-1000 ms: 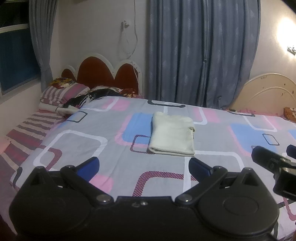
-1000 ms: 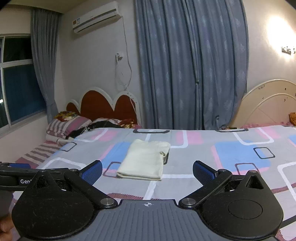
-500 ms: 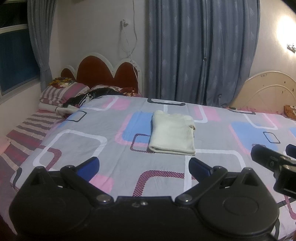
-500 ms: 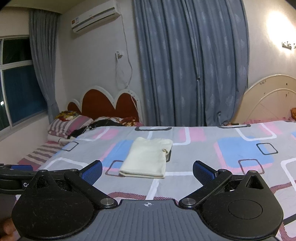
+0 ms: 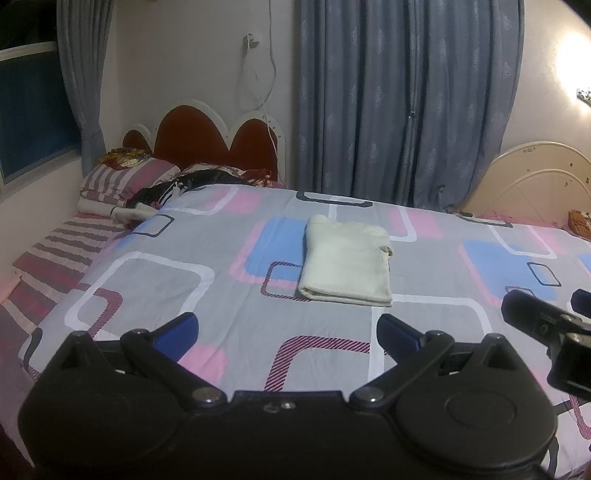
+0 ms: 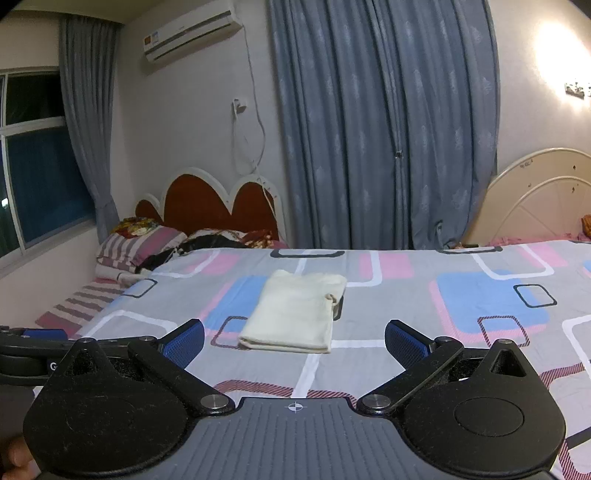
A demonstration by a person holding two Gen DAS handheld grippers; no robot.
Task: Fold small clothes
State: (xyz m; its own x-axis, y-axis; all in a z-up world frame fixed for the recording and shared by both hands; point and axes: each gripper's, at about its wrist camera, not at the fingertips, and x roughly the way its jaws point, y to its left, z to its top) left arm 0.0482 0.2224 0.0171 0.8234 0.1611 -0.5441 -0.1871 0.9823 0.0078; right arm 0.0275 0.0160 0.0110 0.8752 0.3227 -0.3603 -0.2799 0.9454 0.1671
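A cream garment (image 5: 347, 260) lies folded into a neat rectangle in the middle of the bed (image 5: 221, 295), flat on the patterned grey, pink and blue sheet. The right wrist view shows the same garment (image 6: 295, 314). My left gripper (image 5: 286, 332) is open and empty, held back from the cloth near the bed's front edge. My right gripper (image 6: 293, 343) is open too, with nothing between its blue pads, and it hovers apart from the cloth. The right gripper's black body (image 5: 546, 325) shows at the right edge of the left wrist view.
Striped pillows (image 5: 125, 177) and dark clothing (image 5: 192, 184) are piled by the red headboard (image 5: 207, 144) at the far left. Blue curtains (image 5: 406, 103) hang behind the bed. A cream bed frame (image 6: 535, 195) stands at the far right. An air conditioner (image 6: 192, 31) hangs on the wall.
Both grippers have drawn back and tilted up a little, so the folded cloth sits lower in both views. The cloth itself has not moved.
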